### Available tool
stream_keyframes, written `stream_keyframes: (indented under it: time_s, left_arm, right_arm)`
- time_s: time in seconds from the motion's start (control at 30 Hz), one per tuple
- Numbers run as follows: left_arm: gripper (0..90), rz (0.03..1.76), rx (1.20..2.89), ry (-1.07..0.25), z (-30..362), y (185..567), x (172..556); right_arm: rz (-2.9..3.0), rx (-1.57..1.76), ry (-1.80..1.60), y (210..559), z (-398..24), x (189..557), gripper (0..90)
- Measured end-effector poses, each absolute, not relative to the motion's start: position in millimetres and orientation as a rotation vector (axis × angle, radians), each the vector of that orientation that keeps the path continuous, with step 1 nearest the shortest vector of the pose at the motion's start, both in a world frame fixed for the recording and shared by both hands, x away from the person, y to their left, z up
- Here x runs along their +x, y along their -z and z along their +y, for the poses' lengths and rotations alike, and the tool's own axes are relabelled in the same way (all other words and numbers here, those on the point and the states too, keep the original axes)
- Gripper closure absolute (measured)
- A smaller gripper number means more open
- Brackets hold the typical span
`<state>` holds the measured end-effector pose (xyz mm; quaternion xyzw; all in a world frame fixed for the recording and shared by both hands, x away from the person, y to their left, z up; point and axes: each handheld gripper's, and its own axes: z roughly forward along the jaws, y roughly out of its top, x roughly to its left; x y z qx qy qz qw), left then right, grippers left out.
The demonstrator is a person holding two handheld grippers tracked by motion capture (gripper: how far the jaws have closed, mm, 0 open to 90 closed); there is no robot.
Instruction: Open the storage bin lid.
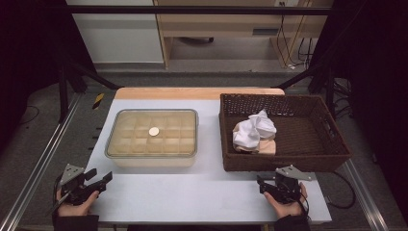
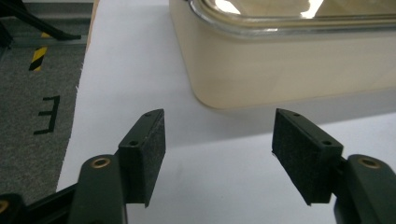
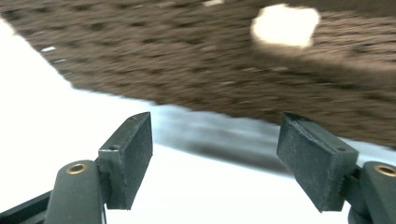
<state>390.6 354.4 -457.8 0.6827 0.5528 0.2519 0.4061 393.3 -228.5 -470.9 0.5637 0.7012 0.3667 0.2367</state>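
The crumpled white cloth bundle (image 1: 255, 130) lies inside the dark brown rectangular wicker basket (image 1: 332, 126) on the right half of the white table (image 1: 202, 192), resting partly on a pale tan flat block (image 1: 267, 147) toward the basket's near left area. Your right gripper (image 1: 267, 184) hovers just outside the basket's near wall, low over the table, its jaws spread wide with nothing between them; in the right gripper view the black pads (image 3: 133, 156) frame bare table and the woven basket wall (image 3: 196, 70), somewhat blurred, with a bright patch above it that cannot be identified with certainty. The bundle thus sits beyond and above the jaw line, separated from the claw by the basket wall. To perform the likely step well, lift the gripper clear of the rim before travelling forward, then descend on the raised folds of the cloth rather than the block beneath, so the pads pinch fabric alone. Your left gripper (image 1: 96, 180) rests near the table's front left corner, likewise open and empty, its pads (image 2: 147, 154) pointing at the near left corner of the cream rectangular plastic container with a clear lid (image 1: 151, 137), close to it but apart. A small round pale disc (image 1: 153, 131) sits at the lid's centre.
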Motion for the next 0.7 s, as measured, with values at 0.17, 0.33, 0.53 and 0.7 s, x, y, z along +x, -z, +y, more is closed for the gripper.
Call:
stream_keyframes:
  time_s: [0.17,0.33,0.53,0.7]
  left_arm:
    - [36.1,1.375,1.724,-0.63,352,456,388]
    - [35.1,1.354,1.735,-0.631,349,455,386]
    - [31.8,1.355,1.736,-0.618,349,453,387]
    - [31.8,1.348,1.723,-0.62,350,450,386]
  right_arm:
    - [1.978,1.51,-1.041,469,-217,391,29.1]
    - [2.014,1.478,-1.069,466,-206,388,29.2]
    - [2.091,1.403,-1.126,465,-190,389,32.5]
    - [2.18,1.345,-1.182,465,-164,389,33.9]
